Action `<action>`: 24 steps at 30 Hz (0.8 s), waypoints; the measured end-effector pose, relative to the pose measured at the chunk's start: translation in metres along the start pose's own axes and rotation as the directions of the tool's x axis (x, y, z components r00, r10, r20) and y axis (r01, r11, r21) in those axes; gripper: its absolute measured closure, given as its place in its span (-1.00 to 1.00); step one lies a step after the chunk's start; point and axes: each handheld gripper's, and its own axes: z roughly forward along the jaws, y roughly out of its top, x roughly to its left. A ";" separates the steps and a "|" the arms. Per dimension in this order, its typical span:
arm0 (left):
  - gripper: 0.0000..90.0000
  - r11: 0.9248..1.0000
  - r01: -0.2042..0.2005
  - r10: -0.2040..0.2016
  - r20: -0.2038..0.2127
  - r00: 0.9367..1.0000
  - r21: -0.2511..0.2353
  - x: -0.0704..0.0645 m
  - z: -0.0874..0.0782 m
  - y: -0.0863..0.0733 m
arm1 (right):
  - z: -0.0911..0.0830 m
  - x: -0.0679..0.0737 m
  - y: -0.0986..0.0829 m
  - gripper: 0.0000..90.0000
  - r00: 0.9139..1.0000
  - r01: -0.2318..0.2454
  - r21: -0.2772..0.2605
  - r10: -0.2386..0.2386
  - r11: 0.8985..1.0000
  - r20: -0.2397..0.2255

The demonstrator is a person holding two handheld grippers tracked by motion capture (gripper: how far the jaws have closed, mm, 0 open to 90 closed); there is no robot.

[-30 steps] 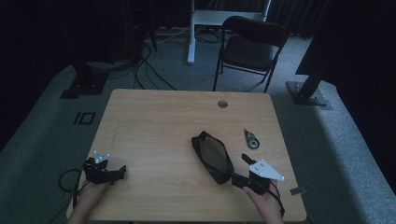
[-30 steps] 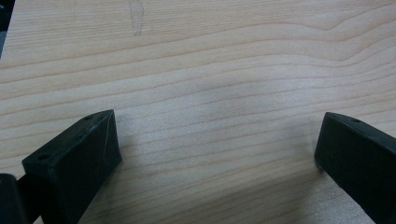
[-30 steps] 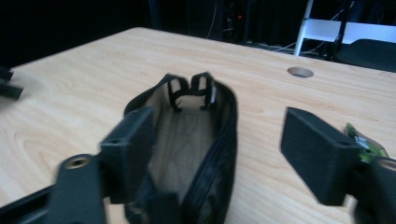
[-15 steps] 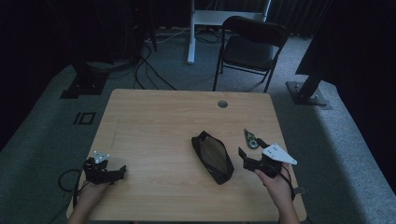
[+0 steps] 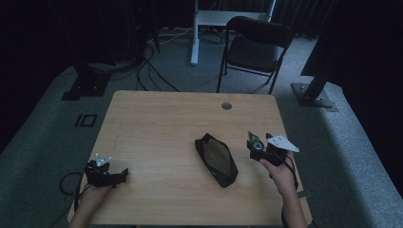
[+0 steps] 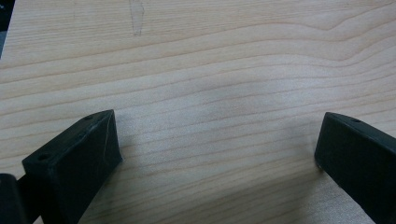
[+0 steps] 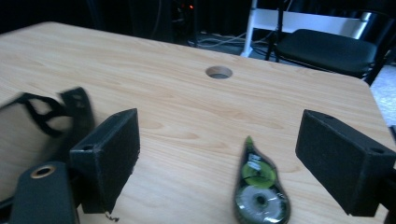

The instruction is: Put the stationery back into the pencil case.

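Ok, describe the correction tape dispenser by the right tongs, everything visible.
The correction tape dispenser is a small teardrop-shaped case that looks like clear dark plastic, with a green label and a pale reel inside. It lies flat on the wooden table, narrow tip pointing away towards the cable hole. It sits between the open jaws of the right tongs, apparently untouched by either.

- 1 correction tape dispenser (image 7: 259, 189) lying between the right gripper (image 5: 259, 144) jaws
- 1 black pouch (image 5: 216, 159) sitting just left of it
- 2 grippers showing; left gripper (image 5: 119, 175) hovering over bare table (image 5: 161, 123)
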 end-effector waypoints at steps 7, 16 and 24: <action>-0.99 1.000 0.000 0.000 0.000 1.000 0.000 0.000 0.000 0.000 | 0.031 -0.019 -0.008 -0.58 0.999 -0.050 0.076 0.048 0.996 0.019; -0.99 1.000 0.000 0.000 0.000 1.000 0.000 0.000 0.000 0.000 | 0.060 -0.033 -0.015 -0.40 0.997 -0.065 0.142 0.057 0.988 0.056; -1.00 1.000 0.000 0.000 0.000 1.000 0.000 0.000 0.000 0.000 | 0.075 -0.042 -0.022 -0.29 0.994 -0.091 0.198 0.076 0.976 0.081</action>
